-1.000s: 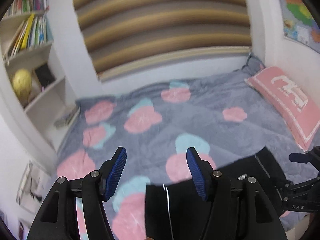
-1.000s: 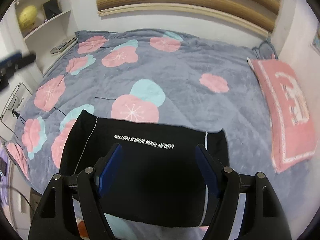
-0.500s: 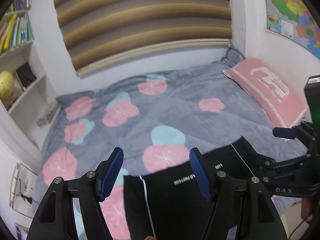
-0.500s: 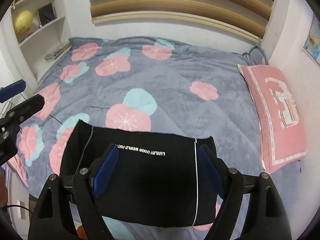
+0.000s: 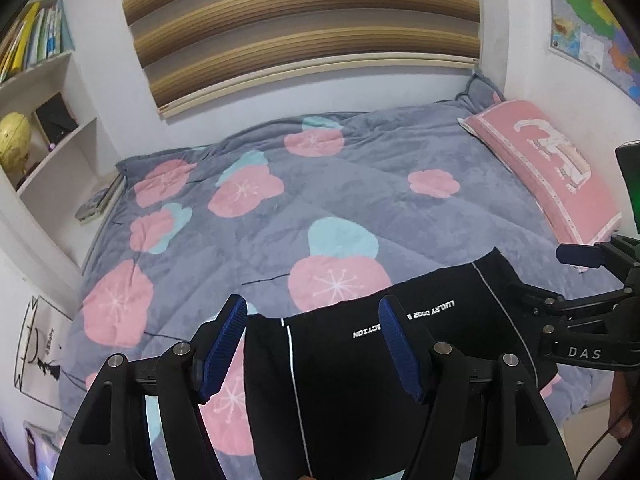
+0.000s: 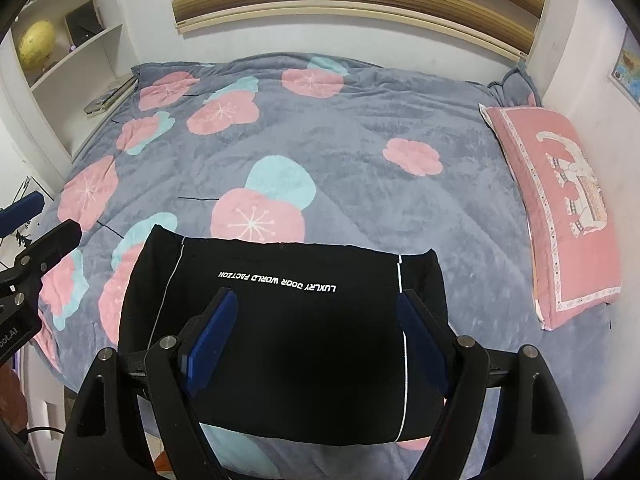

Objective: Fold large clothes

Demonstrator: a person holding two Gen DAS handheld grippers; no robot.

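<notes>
Where it lies flat at the near edge of the bed, the black garment (image 6: 280, 340) forms a folded rectangle with thin white piping and white lettering. Above it, the left gripper (image 5: 312, 344) and right gripper (image 6: 316, 340) hang with jaws spread, gripping nothing. Plush grey floral blanket (image 6: 360, 184) surrounds it; a pink pillow (image 6: 560, 208) lies to the right.

left gripper (image 5: 312, 344) fingers spread above the folded black garment (image 5: 360, 392) on the flowered blanket (image 5: 360, 200).
</notes>
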